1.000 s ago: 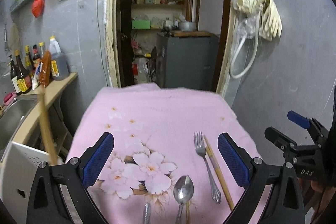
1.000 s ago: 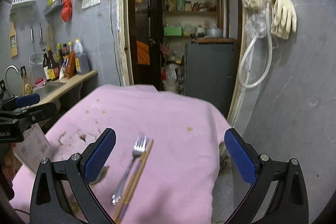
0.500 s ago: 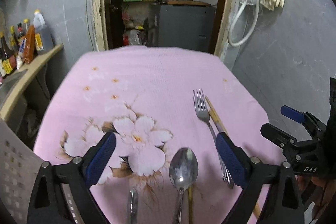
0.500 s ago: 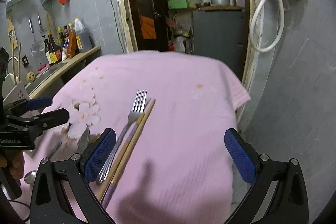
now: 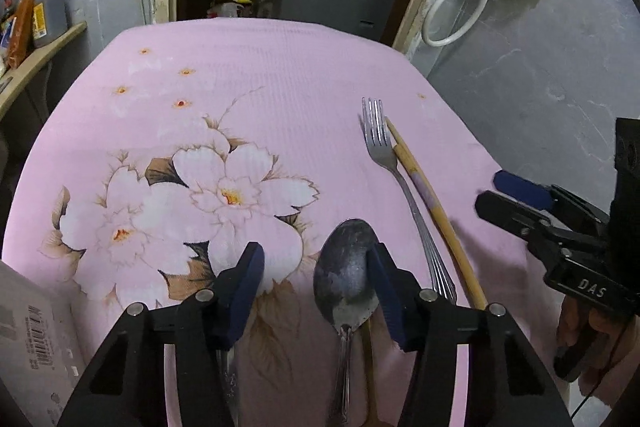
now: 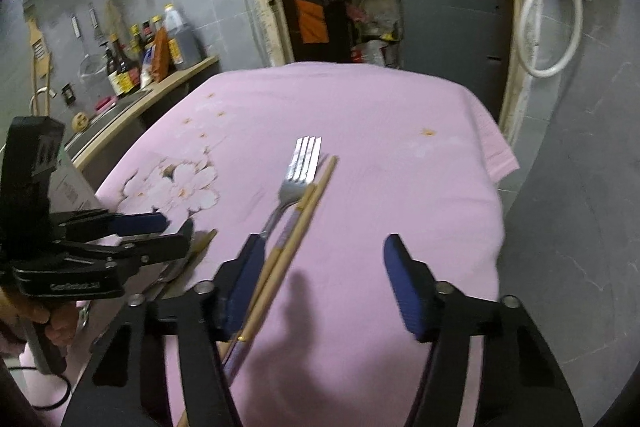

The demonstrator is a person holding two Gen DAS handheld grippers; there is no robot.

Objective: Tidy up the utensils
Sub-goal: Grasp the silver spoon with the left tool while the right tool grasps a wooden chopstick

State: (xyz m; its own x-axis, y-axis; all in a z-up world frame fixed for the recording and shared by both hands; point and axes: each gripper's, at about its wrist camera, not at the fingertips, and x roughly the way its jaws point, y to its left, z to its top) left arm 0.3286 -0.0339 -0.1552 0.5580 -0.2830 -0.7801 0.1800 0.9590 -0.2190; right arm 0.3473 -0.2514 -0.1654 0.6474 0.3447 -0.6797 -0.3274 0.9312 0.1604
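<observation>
Two hand-held grippers are closing, neither gripping yet: left hand-held gripper (image 5: 316,283) astride the spoon (image 5: 347,283), right hand-held gripper (image 6: 324,283) around chopsticks (image 6: 292,239) beside the spoon; next, pinch and lift.

The light is dim and cool, and soft shadows fall on the pink cloth (image 6: 360,131). The fork (image 6: 304,163) shows bright glare. Both views bend strongly at the dark round edges, and the right view is slightly blurred.
</observation>
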